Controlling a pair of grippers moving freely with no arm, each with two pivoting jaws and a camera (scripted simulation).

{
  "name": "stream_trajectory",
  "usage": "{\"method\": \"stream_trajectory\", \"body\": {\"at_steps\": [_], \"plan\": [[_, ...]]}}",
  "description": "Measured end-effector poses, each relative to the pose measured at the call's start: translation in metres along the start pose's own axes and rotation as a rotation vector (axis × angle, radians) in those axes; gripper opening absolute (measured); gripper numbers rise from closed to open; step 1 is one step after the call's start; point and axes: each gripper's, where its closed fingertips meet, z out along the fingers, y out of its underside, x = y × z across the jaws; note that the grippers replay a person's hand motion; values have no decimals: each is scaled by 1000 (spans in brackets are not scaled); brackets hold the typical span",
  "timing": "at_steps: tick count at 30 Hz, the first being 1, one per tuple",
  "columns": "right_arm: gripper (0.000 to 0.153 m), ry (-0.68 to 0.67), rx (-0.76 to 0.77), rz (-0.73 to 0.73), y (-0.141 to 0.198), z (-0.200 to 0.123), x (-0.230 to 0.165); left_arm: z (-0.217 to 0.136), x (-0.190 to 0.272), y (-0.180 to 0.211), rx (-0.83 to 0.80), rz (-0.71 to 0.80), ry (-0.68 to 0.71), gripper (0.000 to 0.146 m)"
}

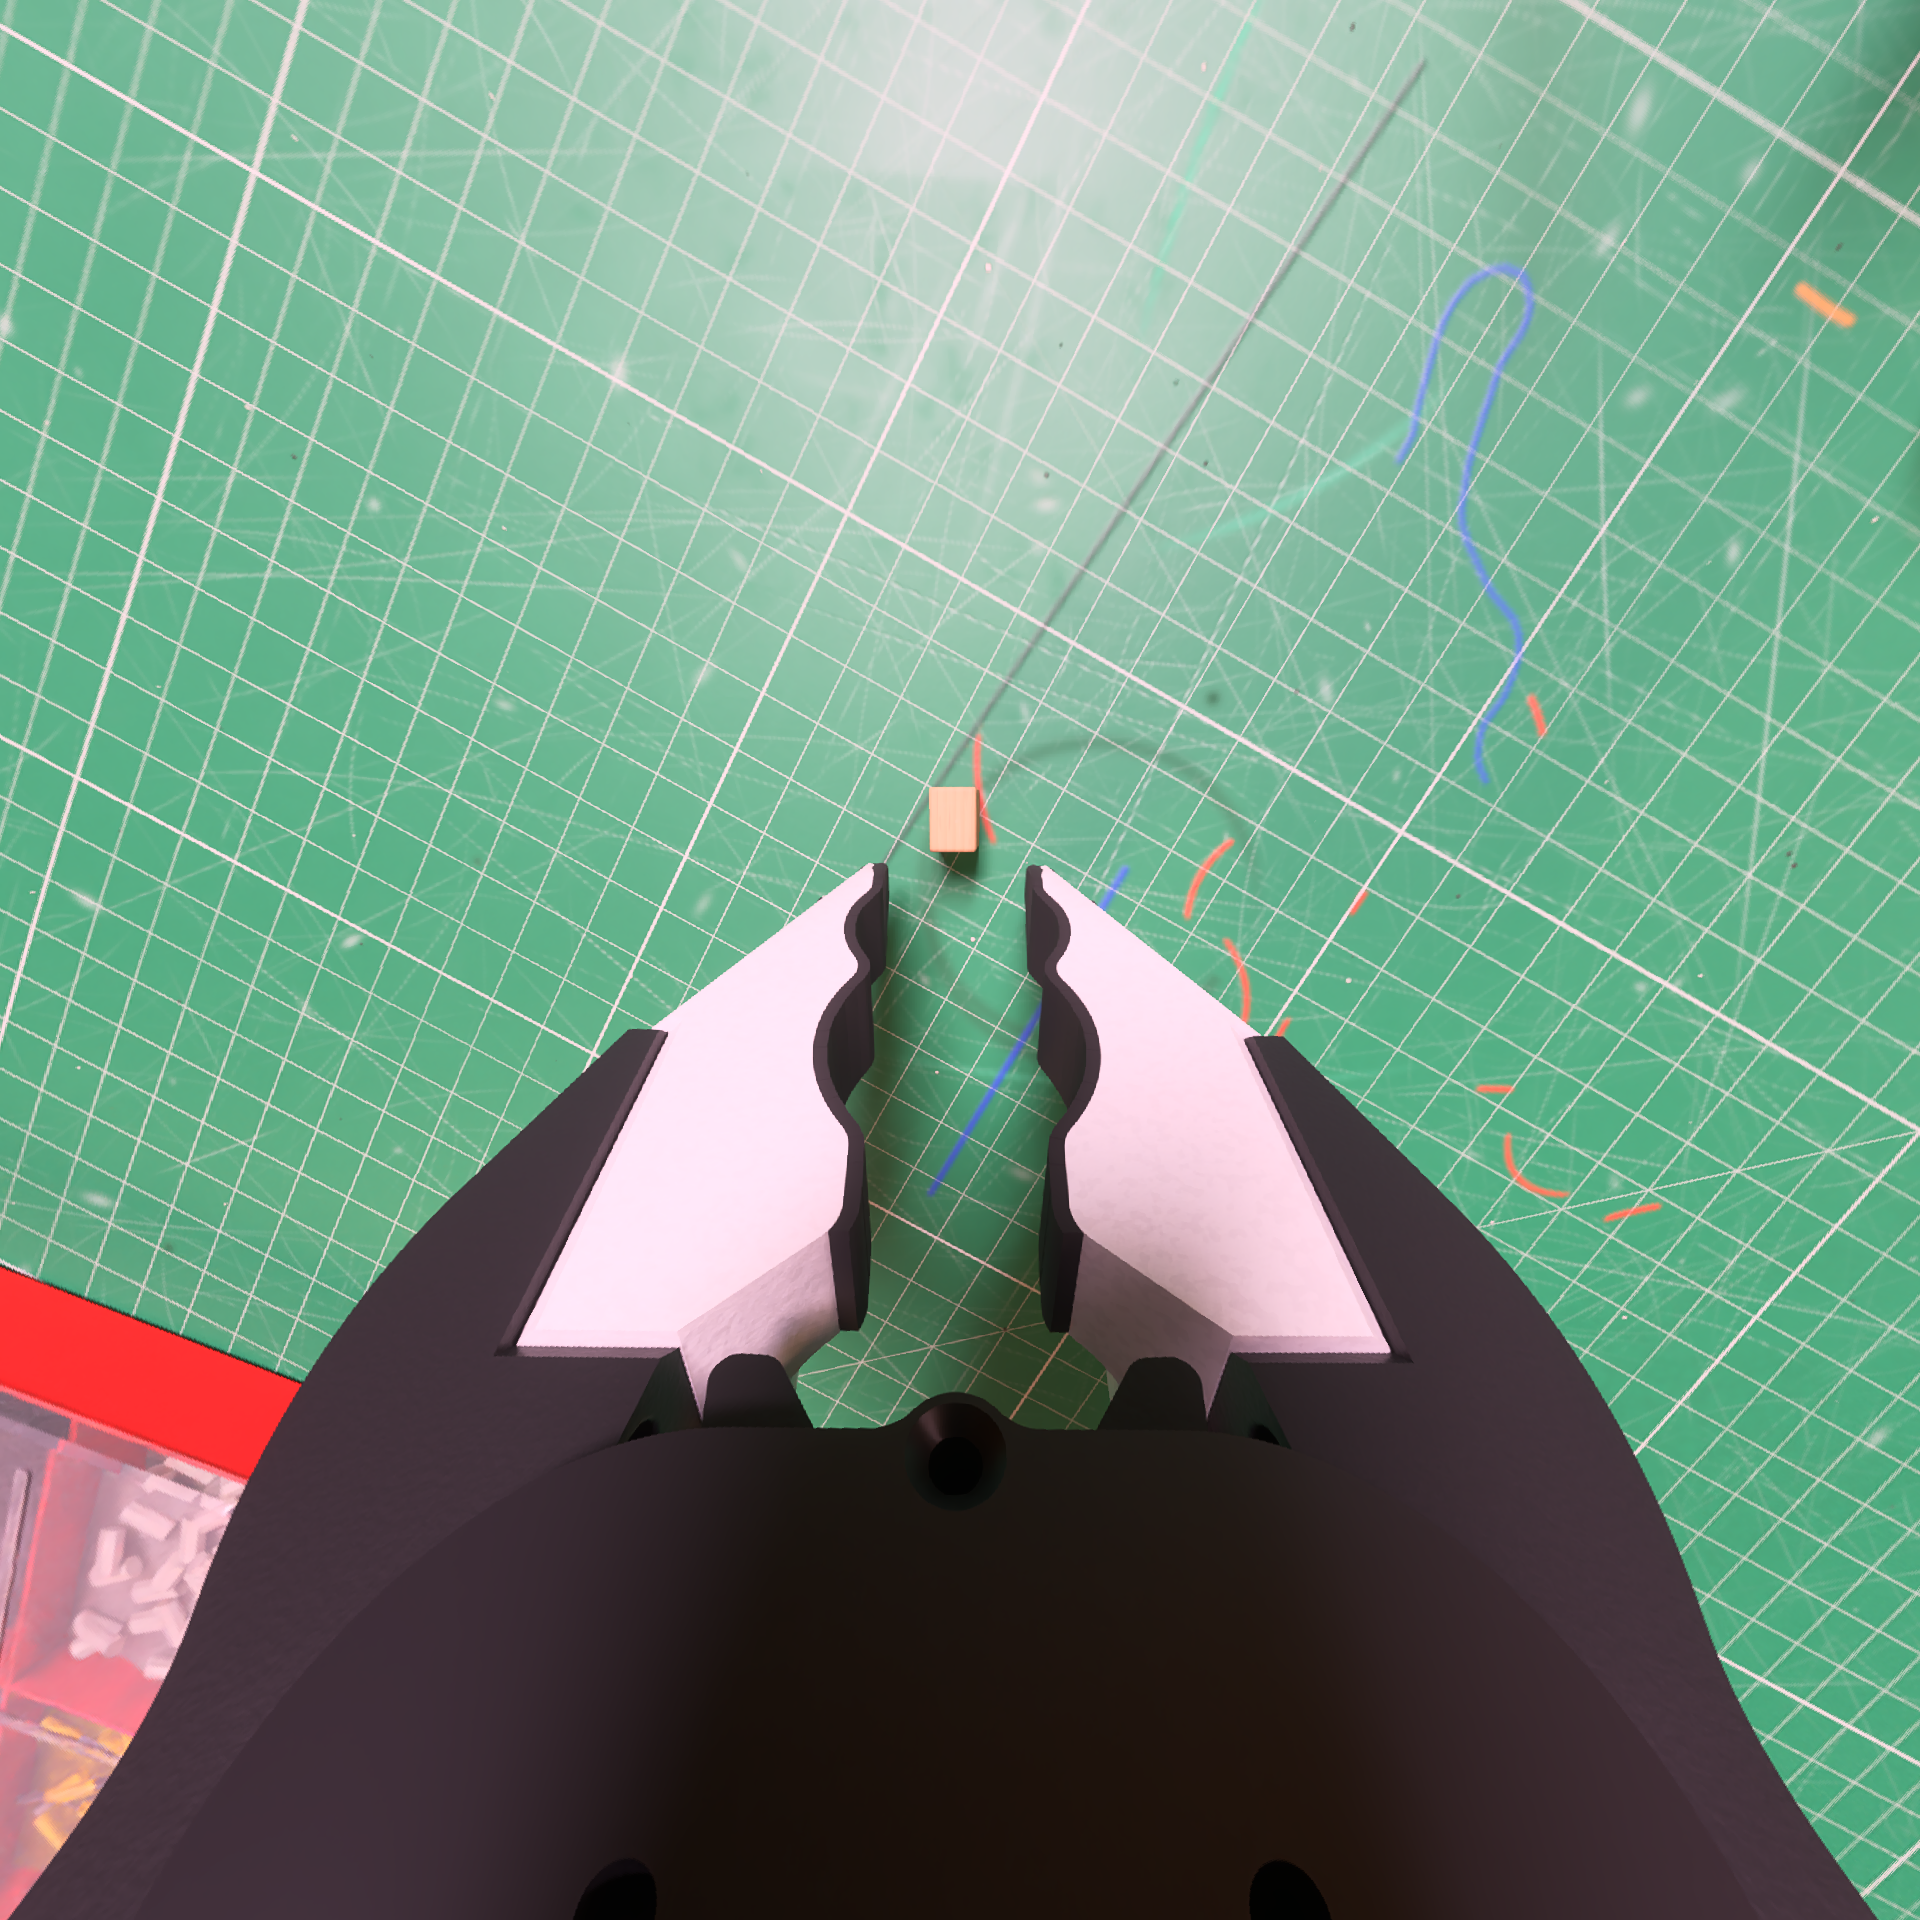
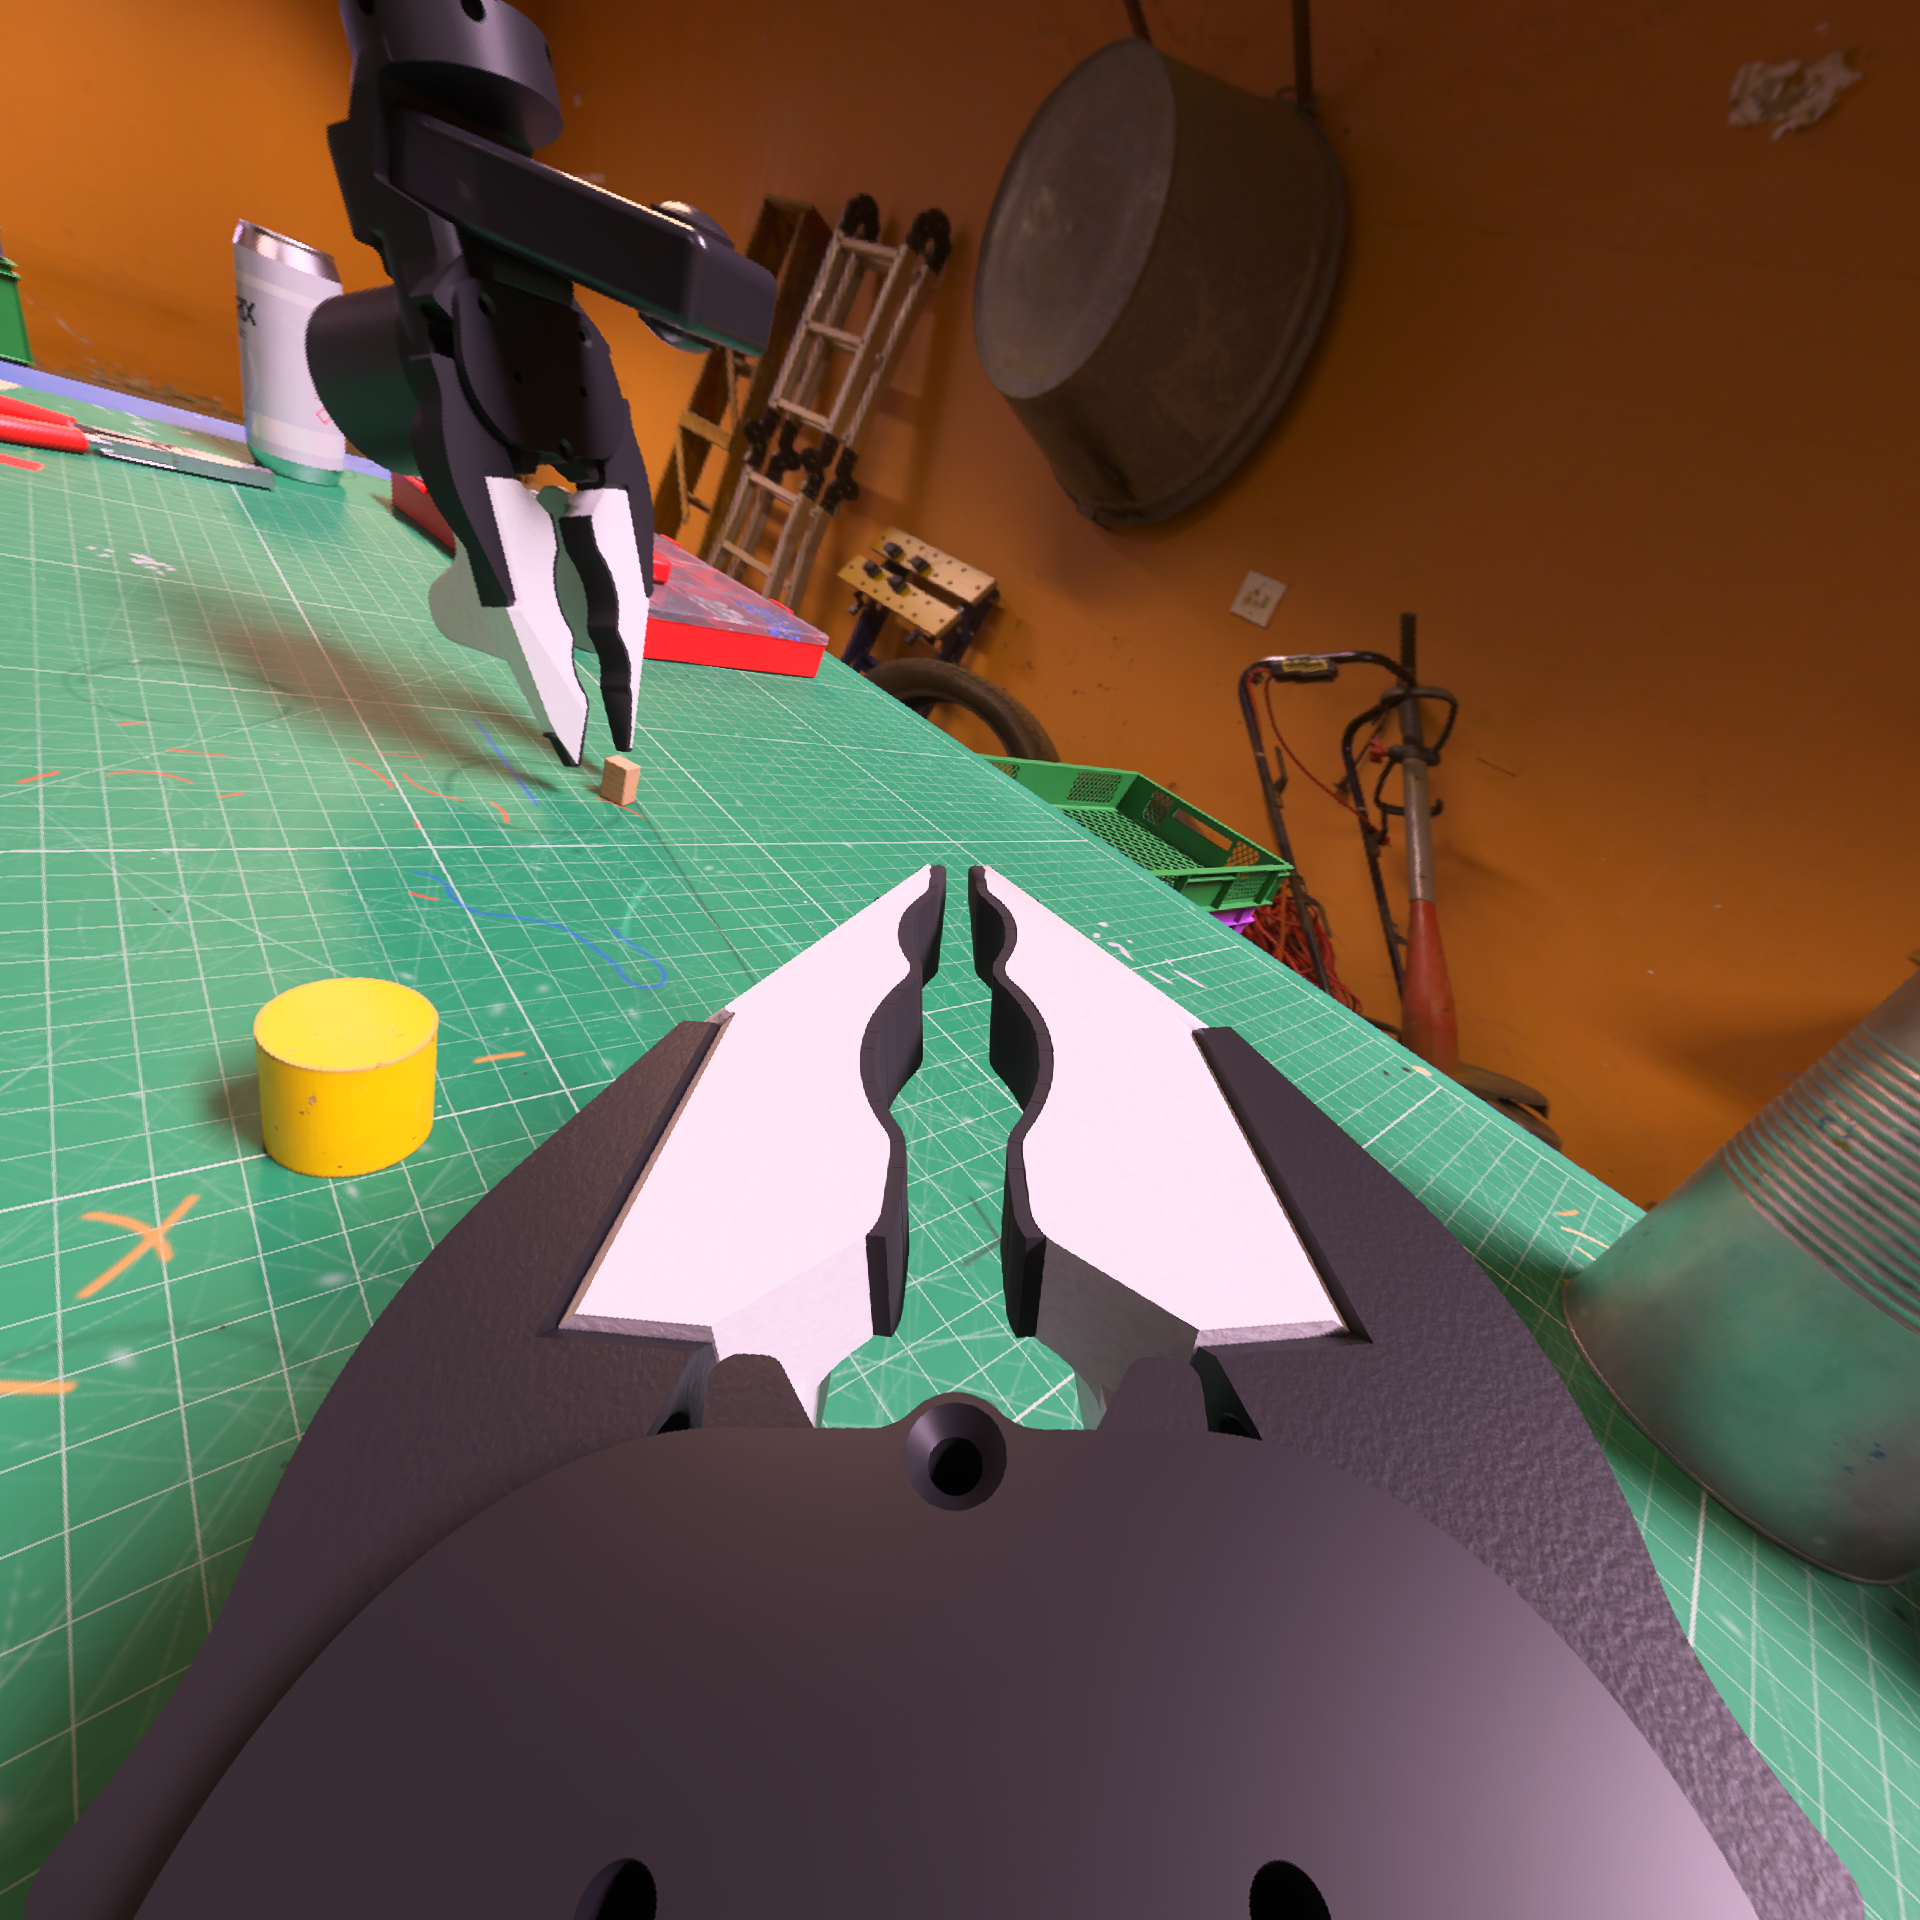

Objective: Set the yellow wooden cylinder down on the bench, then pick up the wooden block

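The small pale wooden block [image 1: 952, 820] lies on the green cutting mat [image 1: 520, 520], just ahead of my left gripper [image 1: 956, 871], which is open and empty and points down at it. In the right wrist view the left gripper [image 2: 597, 750] hangs just above the mat, right beside the block [image 2: 619, 780]. The yellow wooden cylinder [image 2: 346, 1076] stands upright on the mat [image 2: 260, 1507], free, to the left of my right gripper [image 2: 956, 871]. The right gripper is empty with its jaws nearly together, a narrow gap between them.
A red parts box [image 1: 94, 1558] sits at the lower left of the left wrist view and shows again behind the left gripper [image 2: 738, 623]. A white can [image 2: 286, 358] and red-handled tools [image 2: 42, 424] stand at the back. A green metal can [image 2: 1766, 1330] lies close on the right. The mat's edge runs diagonally to the right.
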Motion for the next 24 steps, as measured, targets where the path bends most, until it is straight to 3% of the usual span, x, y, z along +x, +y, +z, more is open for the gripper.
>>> {"method": "stream_trajectory", "body": {"at_steps": [11, 16, 24], "plan": [[4, -33, -20, 25, 5, 2, -4, 9, 1, -6, 14, -38, 60, 21], [3, -35, -25, 26, 6, 3, -3, 10, 0, -6, -9, -39, 57, 9], [3, -31, -17, 49, 5, 2, 0, 10, -1, -6, -42, -14, 56, 8]]}}
